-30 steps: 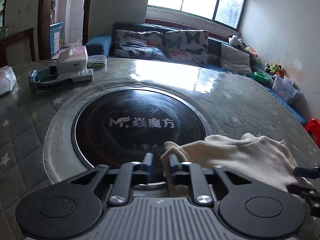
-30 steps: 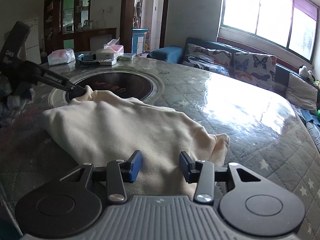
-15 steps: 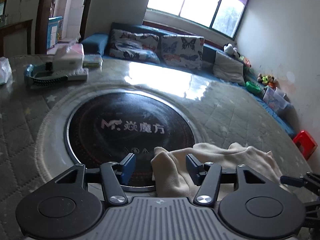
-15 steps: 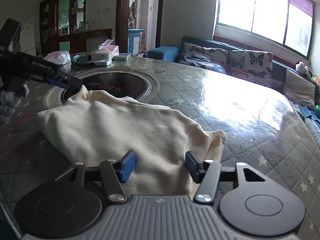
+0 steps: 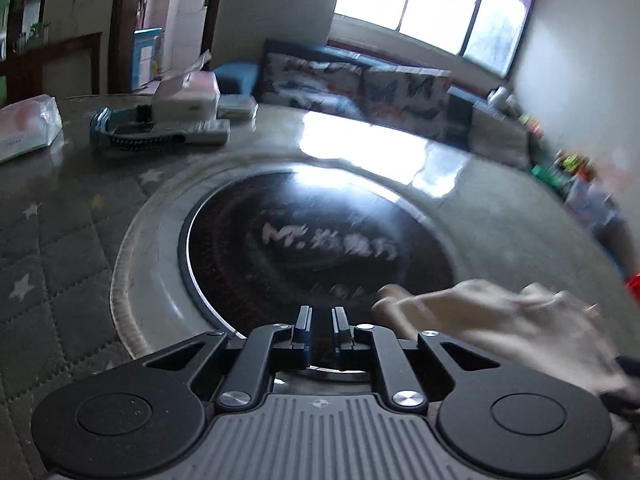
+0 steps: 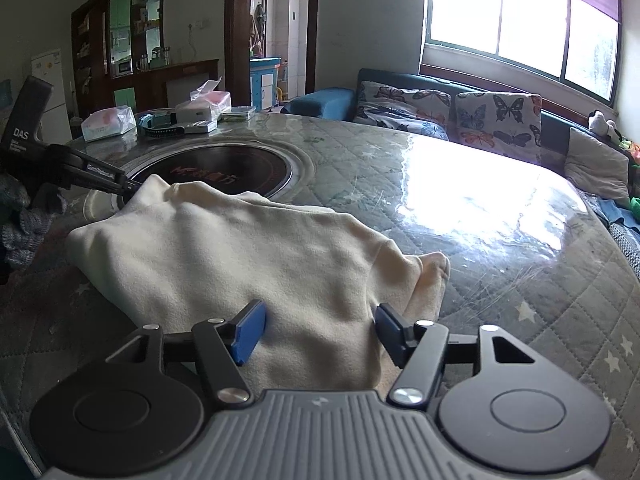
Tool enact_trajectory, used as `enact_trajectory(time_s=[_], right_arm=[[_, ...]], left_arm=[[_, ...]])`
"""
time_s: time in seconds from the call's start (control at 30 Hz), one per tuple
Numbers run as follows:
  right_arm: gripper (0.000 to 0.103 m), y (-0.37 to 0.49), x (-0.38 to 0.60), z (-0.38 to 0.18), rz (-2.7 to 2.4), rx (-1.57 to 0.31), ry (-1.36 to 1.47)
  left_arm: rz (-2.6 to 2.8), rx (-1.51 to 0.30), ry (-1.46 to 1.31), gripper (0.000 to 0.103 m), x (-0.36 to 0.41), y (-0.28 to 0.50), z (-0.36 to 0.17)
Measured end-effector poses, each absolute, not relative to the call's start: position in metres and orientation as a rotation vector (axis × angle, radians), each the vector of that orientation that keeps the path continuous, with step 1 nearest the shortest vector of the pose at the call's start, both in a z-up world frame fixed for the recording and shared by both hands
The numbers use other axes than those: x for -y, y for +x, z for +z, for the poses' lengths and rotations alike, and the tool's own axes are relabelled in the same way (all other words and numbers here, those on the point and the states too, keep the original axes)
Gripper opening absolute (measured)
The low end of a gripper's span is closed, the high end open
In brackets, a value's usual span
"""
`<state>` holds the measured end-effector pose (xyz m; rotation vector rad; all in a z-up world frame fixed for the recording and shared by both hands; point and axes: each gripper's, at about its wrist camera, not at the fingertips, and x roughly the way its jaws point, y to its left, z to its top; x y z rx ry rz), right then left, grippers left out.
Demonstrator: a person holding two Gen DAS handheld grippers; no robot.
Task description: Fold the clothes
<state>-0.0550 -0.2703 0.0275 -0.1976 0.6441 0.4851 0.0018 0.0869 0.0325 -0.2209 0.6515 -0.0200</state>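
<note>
Counter [image 6: 500, 216], quilted w/ a glossy cover, carries it all; landmark is the round black hob [image 6: 224, 166] sunk in its middle. The cream garment [image 6: 248, 264] lies bunched just on the near side of the hob, its far corner lapping the hob's rim, a loose sleeve end trailing off on the window side.

What's changed: half a sec ago the left gripper [image 5: 320, 320] had its jaws spread around the garment's corner at the hob rim. Now they're nearly shut w/ nothing between them, cloth off to their right, view blurred, so it let go and is swinging away. Right gripper [image 6: 320, 320] hasn't shifted: jaws wide apart over the near hem, gripping nothing.

Meaning, prob.: that corner is released; garment is rumpled, not a neat fold.
</note>
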Motion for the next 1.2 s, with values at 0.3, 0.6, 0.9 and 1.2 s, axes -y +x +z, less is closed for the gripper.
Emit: enact_trajectory(time_s=[0.3,0.6,0.9,1.2], right_arm=[[0.06,-0.04,0.271,0.048,0.494,-0.646,-0.189],[0.038,0.019,0.278,0.038,0.486,-0.725,-0.044],[0.025,0.024,0.279,0.037,0.444,-0.717,-0.085],[0.025,0.032,0.233,0.042,0.57,-0.722,-0.174]], left_arm=[[-0.217,-0.575,-0.181,0.05,-0.058,-0.043,0.061],[-0.292,-0.65,-0.148,0.055,-0.036,-0.055,0.032],[-0.273,-0.649,-0.174,0.056,-0.043,-0.06,0.025],[-0.266,-0.648,-0.186,0.06,-0.045,-0.063,0.022]])
